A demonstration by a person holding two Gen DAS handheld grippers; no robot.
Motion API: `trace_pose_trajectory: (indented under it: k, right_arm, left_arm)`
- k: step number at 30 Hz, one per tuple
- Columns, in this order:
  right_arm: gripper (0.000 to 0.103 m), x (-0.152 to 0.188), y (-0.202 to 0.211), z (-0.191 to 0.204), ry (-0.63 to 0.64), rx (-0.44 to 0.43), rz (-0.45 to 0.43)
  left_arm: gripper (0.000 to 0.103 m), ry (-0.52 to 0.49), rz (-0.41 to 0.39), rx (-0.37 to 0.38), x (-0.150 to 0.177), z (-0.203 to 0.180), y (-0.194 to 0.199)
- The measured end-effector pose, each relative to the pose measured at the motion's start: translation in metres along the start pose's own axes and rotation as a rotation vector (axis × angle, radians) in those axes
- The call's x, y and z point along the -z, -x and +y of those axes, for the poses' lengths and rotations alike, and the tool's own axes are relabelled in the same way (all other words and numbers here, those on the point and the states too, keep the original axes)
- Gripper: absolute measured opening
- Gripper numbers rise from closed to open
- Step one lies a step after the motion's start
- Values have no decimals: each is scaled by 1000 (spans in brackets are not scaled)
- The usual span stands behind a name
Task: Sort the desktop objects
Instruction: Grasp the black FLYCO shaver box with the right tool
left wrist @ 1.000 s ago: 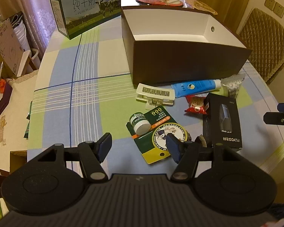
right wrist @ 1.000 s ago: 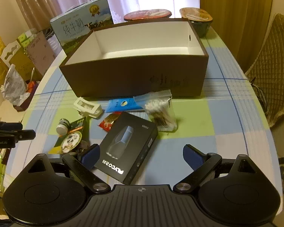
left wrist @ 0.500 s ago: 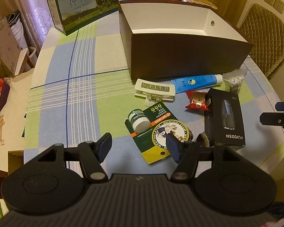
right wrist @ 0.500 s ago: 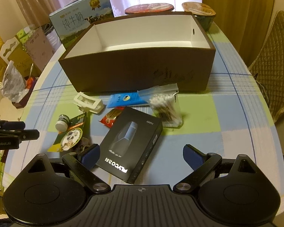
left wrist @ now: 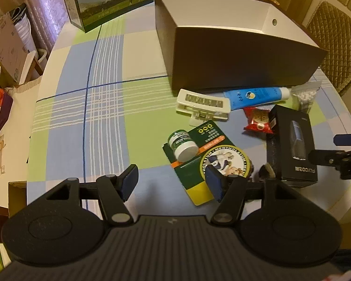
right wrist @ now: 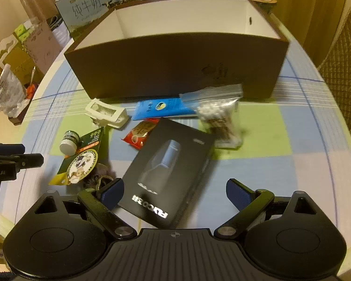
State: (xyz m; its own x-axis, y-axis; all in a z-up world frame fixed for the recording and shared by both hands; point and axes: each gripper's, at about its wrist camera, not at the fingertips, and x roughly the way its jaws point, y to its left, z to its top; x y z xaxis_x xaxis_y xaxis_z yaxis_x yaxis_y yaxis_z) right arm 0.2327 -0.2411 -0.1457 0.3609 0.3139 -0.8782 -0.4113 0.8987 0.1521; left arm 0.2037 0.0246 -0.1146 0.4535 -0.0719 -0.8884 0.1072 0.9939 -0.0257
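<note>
The right gripper, jaws wide and empty, straddles the black FLYCO box at lower centre; better to close across its narrow width. The left gripper, also spread and empty, hovers near the green Mentholatum card. The brown sorting box fills the upper frame, with open tablecloth to the right.

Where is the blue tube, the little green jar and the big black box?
blue tube (left wrist: 257, 96), left wrist view, middle of its body.
little green jar (left wrist: 181, 144), left wrist view, its label.
big black box (right wrist: 168, 166), right wrist view, its top face.
</note>
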Motion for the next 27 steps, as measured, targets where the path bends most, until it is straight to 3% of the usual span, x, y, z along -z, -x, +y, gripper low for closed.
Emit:
trace_pose_trajectory:
  k: [16, 27]
  right_arm:
    - [91, -12, -51, 16, -17, 86, 55]
    - [82, 5, -33, -6, 66, 72, 111]
  left_arm:
    - [58, 6, 38, 3, -6, 20, -23]
    - [58, -16, 39, 50, -17, 10, -41]
